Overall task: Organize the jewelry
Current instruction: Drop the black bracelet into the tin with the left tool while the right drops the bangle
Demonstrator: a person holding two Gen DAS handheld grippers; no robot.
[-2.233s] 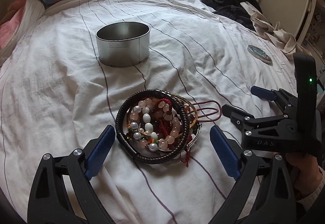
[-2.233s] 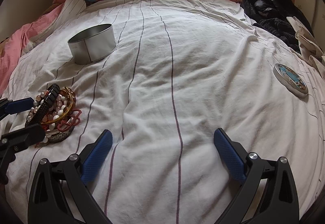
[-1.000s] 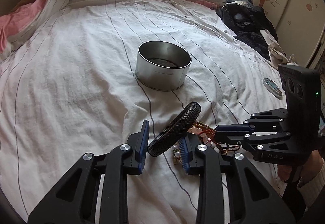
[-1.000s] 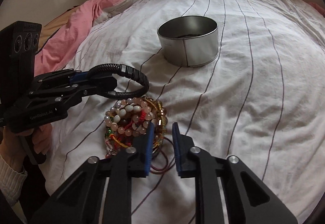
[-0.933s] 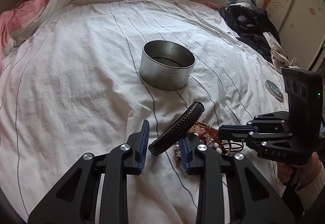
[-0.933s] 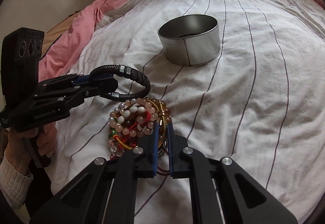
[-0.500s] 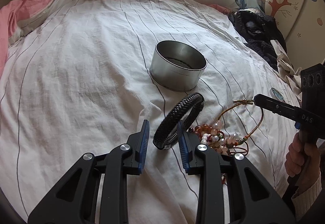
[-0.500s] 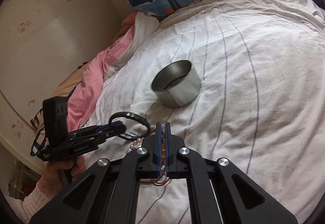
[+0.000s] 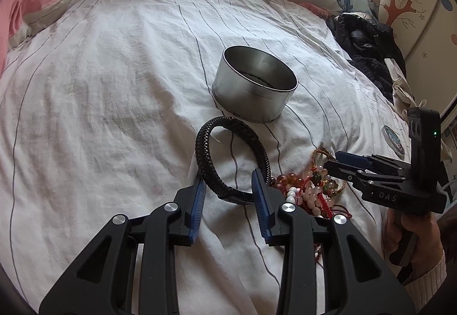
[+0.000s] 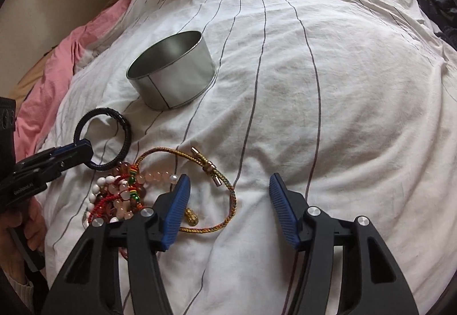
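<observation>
Left wrist view: the left gripper (image 9: 228,189) holds a black braided bangle (image 9: 232,158) between its narrow-set blue fingers (image 9: 197,200), the ring tilted up over the white striped bed (image 9: 100,86). Just beyond the bangle stands an open round tin (image 9: 254,86), something dark lying in its bottom. To the right of the fingers a heap of bead bracelets (image 9: 308,189) rests on the sheet. Further right the right gripper (image 9: 340,160) reaches in over the heap, pointing left; white letters "DAS" show on its black body, and a green light glows on its upright block. A hand (image 9: 411,232) in a pale knit cuff grips its handle from below. Past it a small round lid (image 9: 394,140) lies near the bed's edge.

Right wrist view: at the left the left gripper (image 10: 82,148) comes in from the edge, pinching the bangle (image 10: 102,138); the small print on its body is too blurred to read. The tin (image 10: 174,69) sits above, apart from the bangle. The beads (image 10: 120,189) lie below the bangle. A gold braided cord bracelet (image 10: 217,172) lies loose on the sheet, one end passing under the right gripper's (image 10: 228,195) left finger. These fingers have just been opening and stand apart, with part of the cord's loop between them, untouched.
</observation>
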